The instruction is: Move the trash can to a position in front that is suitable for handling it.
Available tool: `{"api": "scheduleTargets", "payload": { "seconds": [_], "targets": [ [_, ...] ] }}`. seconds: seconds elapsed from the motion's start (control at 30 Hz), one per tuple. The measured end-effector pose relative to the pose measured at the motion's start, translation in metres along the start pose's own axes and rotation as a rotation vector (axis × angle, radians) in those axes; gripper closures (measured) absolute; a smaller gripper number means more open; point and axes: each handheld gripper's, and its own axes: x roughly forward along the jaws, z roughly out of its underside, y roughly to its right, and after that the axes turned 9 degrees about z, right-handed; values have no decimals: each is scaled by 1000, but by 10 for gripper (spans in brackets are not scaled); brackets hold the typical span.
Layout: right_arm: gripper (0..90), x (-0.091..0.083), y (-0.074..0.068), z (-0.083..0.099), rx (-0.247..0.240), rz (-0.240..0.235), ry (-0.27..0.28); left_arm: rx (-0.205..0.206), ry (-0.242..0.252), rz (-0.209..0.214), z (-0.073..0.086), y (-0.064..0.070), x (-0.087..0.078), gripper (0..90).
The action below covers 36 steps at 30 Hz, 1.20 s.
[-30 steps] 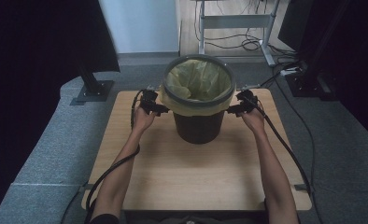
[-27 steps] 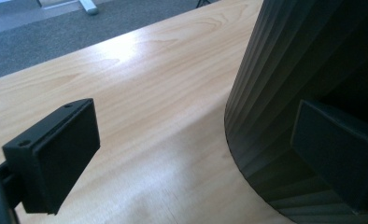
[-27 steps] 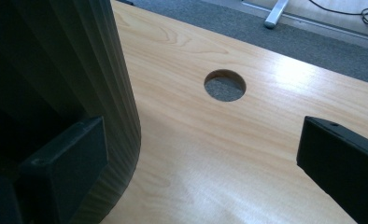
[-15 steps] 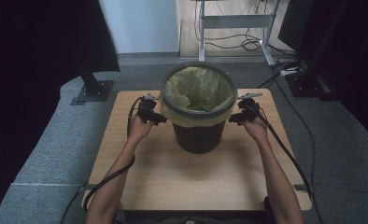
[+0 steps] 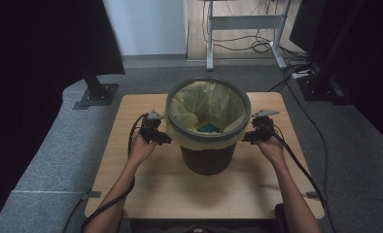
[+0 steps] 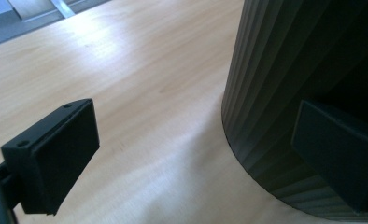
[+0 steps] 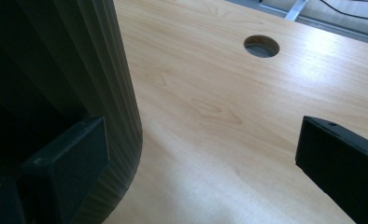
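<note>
While flanking the bin point(image 5: 208, 145), left tool point(image 5: 166, 141) and right tool point(image 5: 247, 140) gape wide, bare table point(image 5: 146, 189) around.

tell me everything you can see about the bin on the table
The bin is a dark, round, ribbed-walled container that looks like plastic, standing upright near the middle of the wooden table. A pale yellow bag lines it, folded over under a grey rim ring, with something blue at the bottom. The left gripper and right gripper flank it just below the rim, jaws open; contact cannot be told.
</note>
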Motion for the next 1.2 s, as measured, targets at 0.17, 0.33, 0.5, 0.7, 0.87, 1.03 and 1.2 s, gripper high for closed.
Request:
{"api": "scheduleTargets", "payload": {
  "seconds": [0.17, 0.33, 0.5, 0.7, 0.87, 1.03, 1.2],
  "targets": [
    [28, -13, -10, 9, -9, -11, 9, 31, -22, -17, 10, 14, -12, 0],
    [34, -25, -21, 16, -33, -8, 18, 73, -51, -46, 18, 26, -24, 0],
    [37, -34, -30, 22, -40, -9, 22, 57, -28, -47, 29, 37, -32, 0],
    [47, -39, -37, 25, -40, -17, 18, 6, 8, -48, 39, 42, -37, 0],
    [22, -42, -39, 24, -60, -19, 7, -9, 14, -27, 44, 40, -38, 0],
    [0, -51, -38, 25, -67, -36, 4, -3, 3, -36, 50, 36, -46, 0],
    [0, -62, -35, 31, -82, -20, 6, 5, -24, -62, 64, 30, -57, 0]
  ]
}}
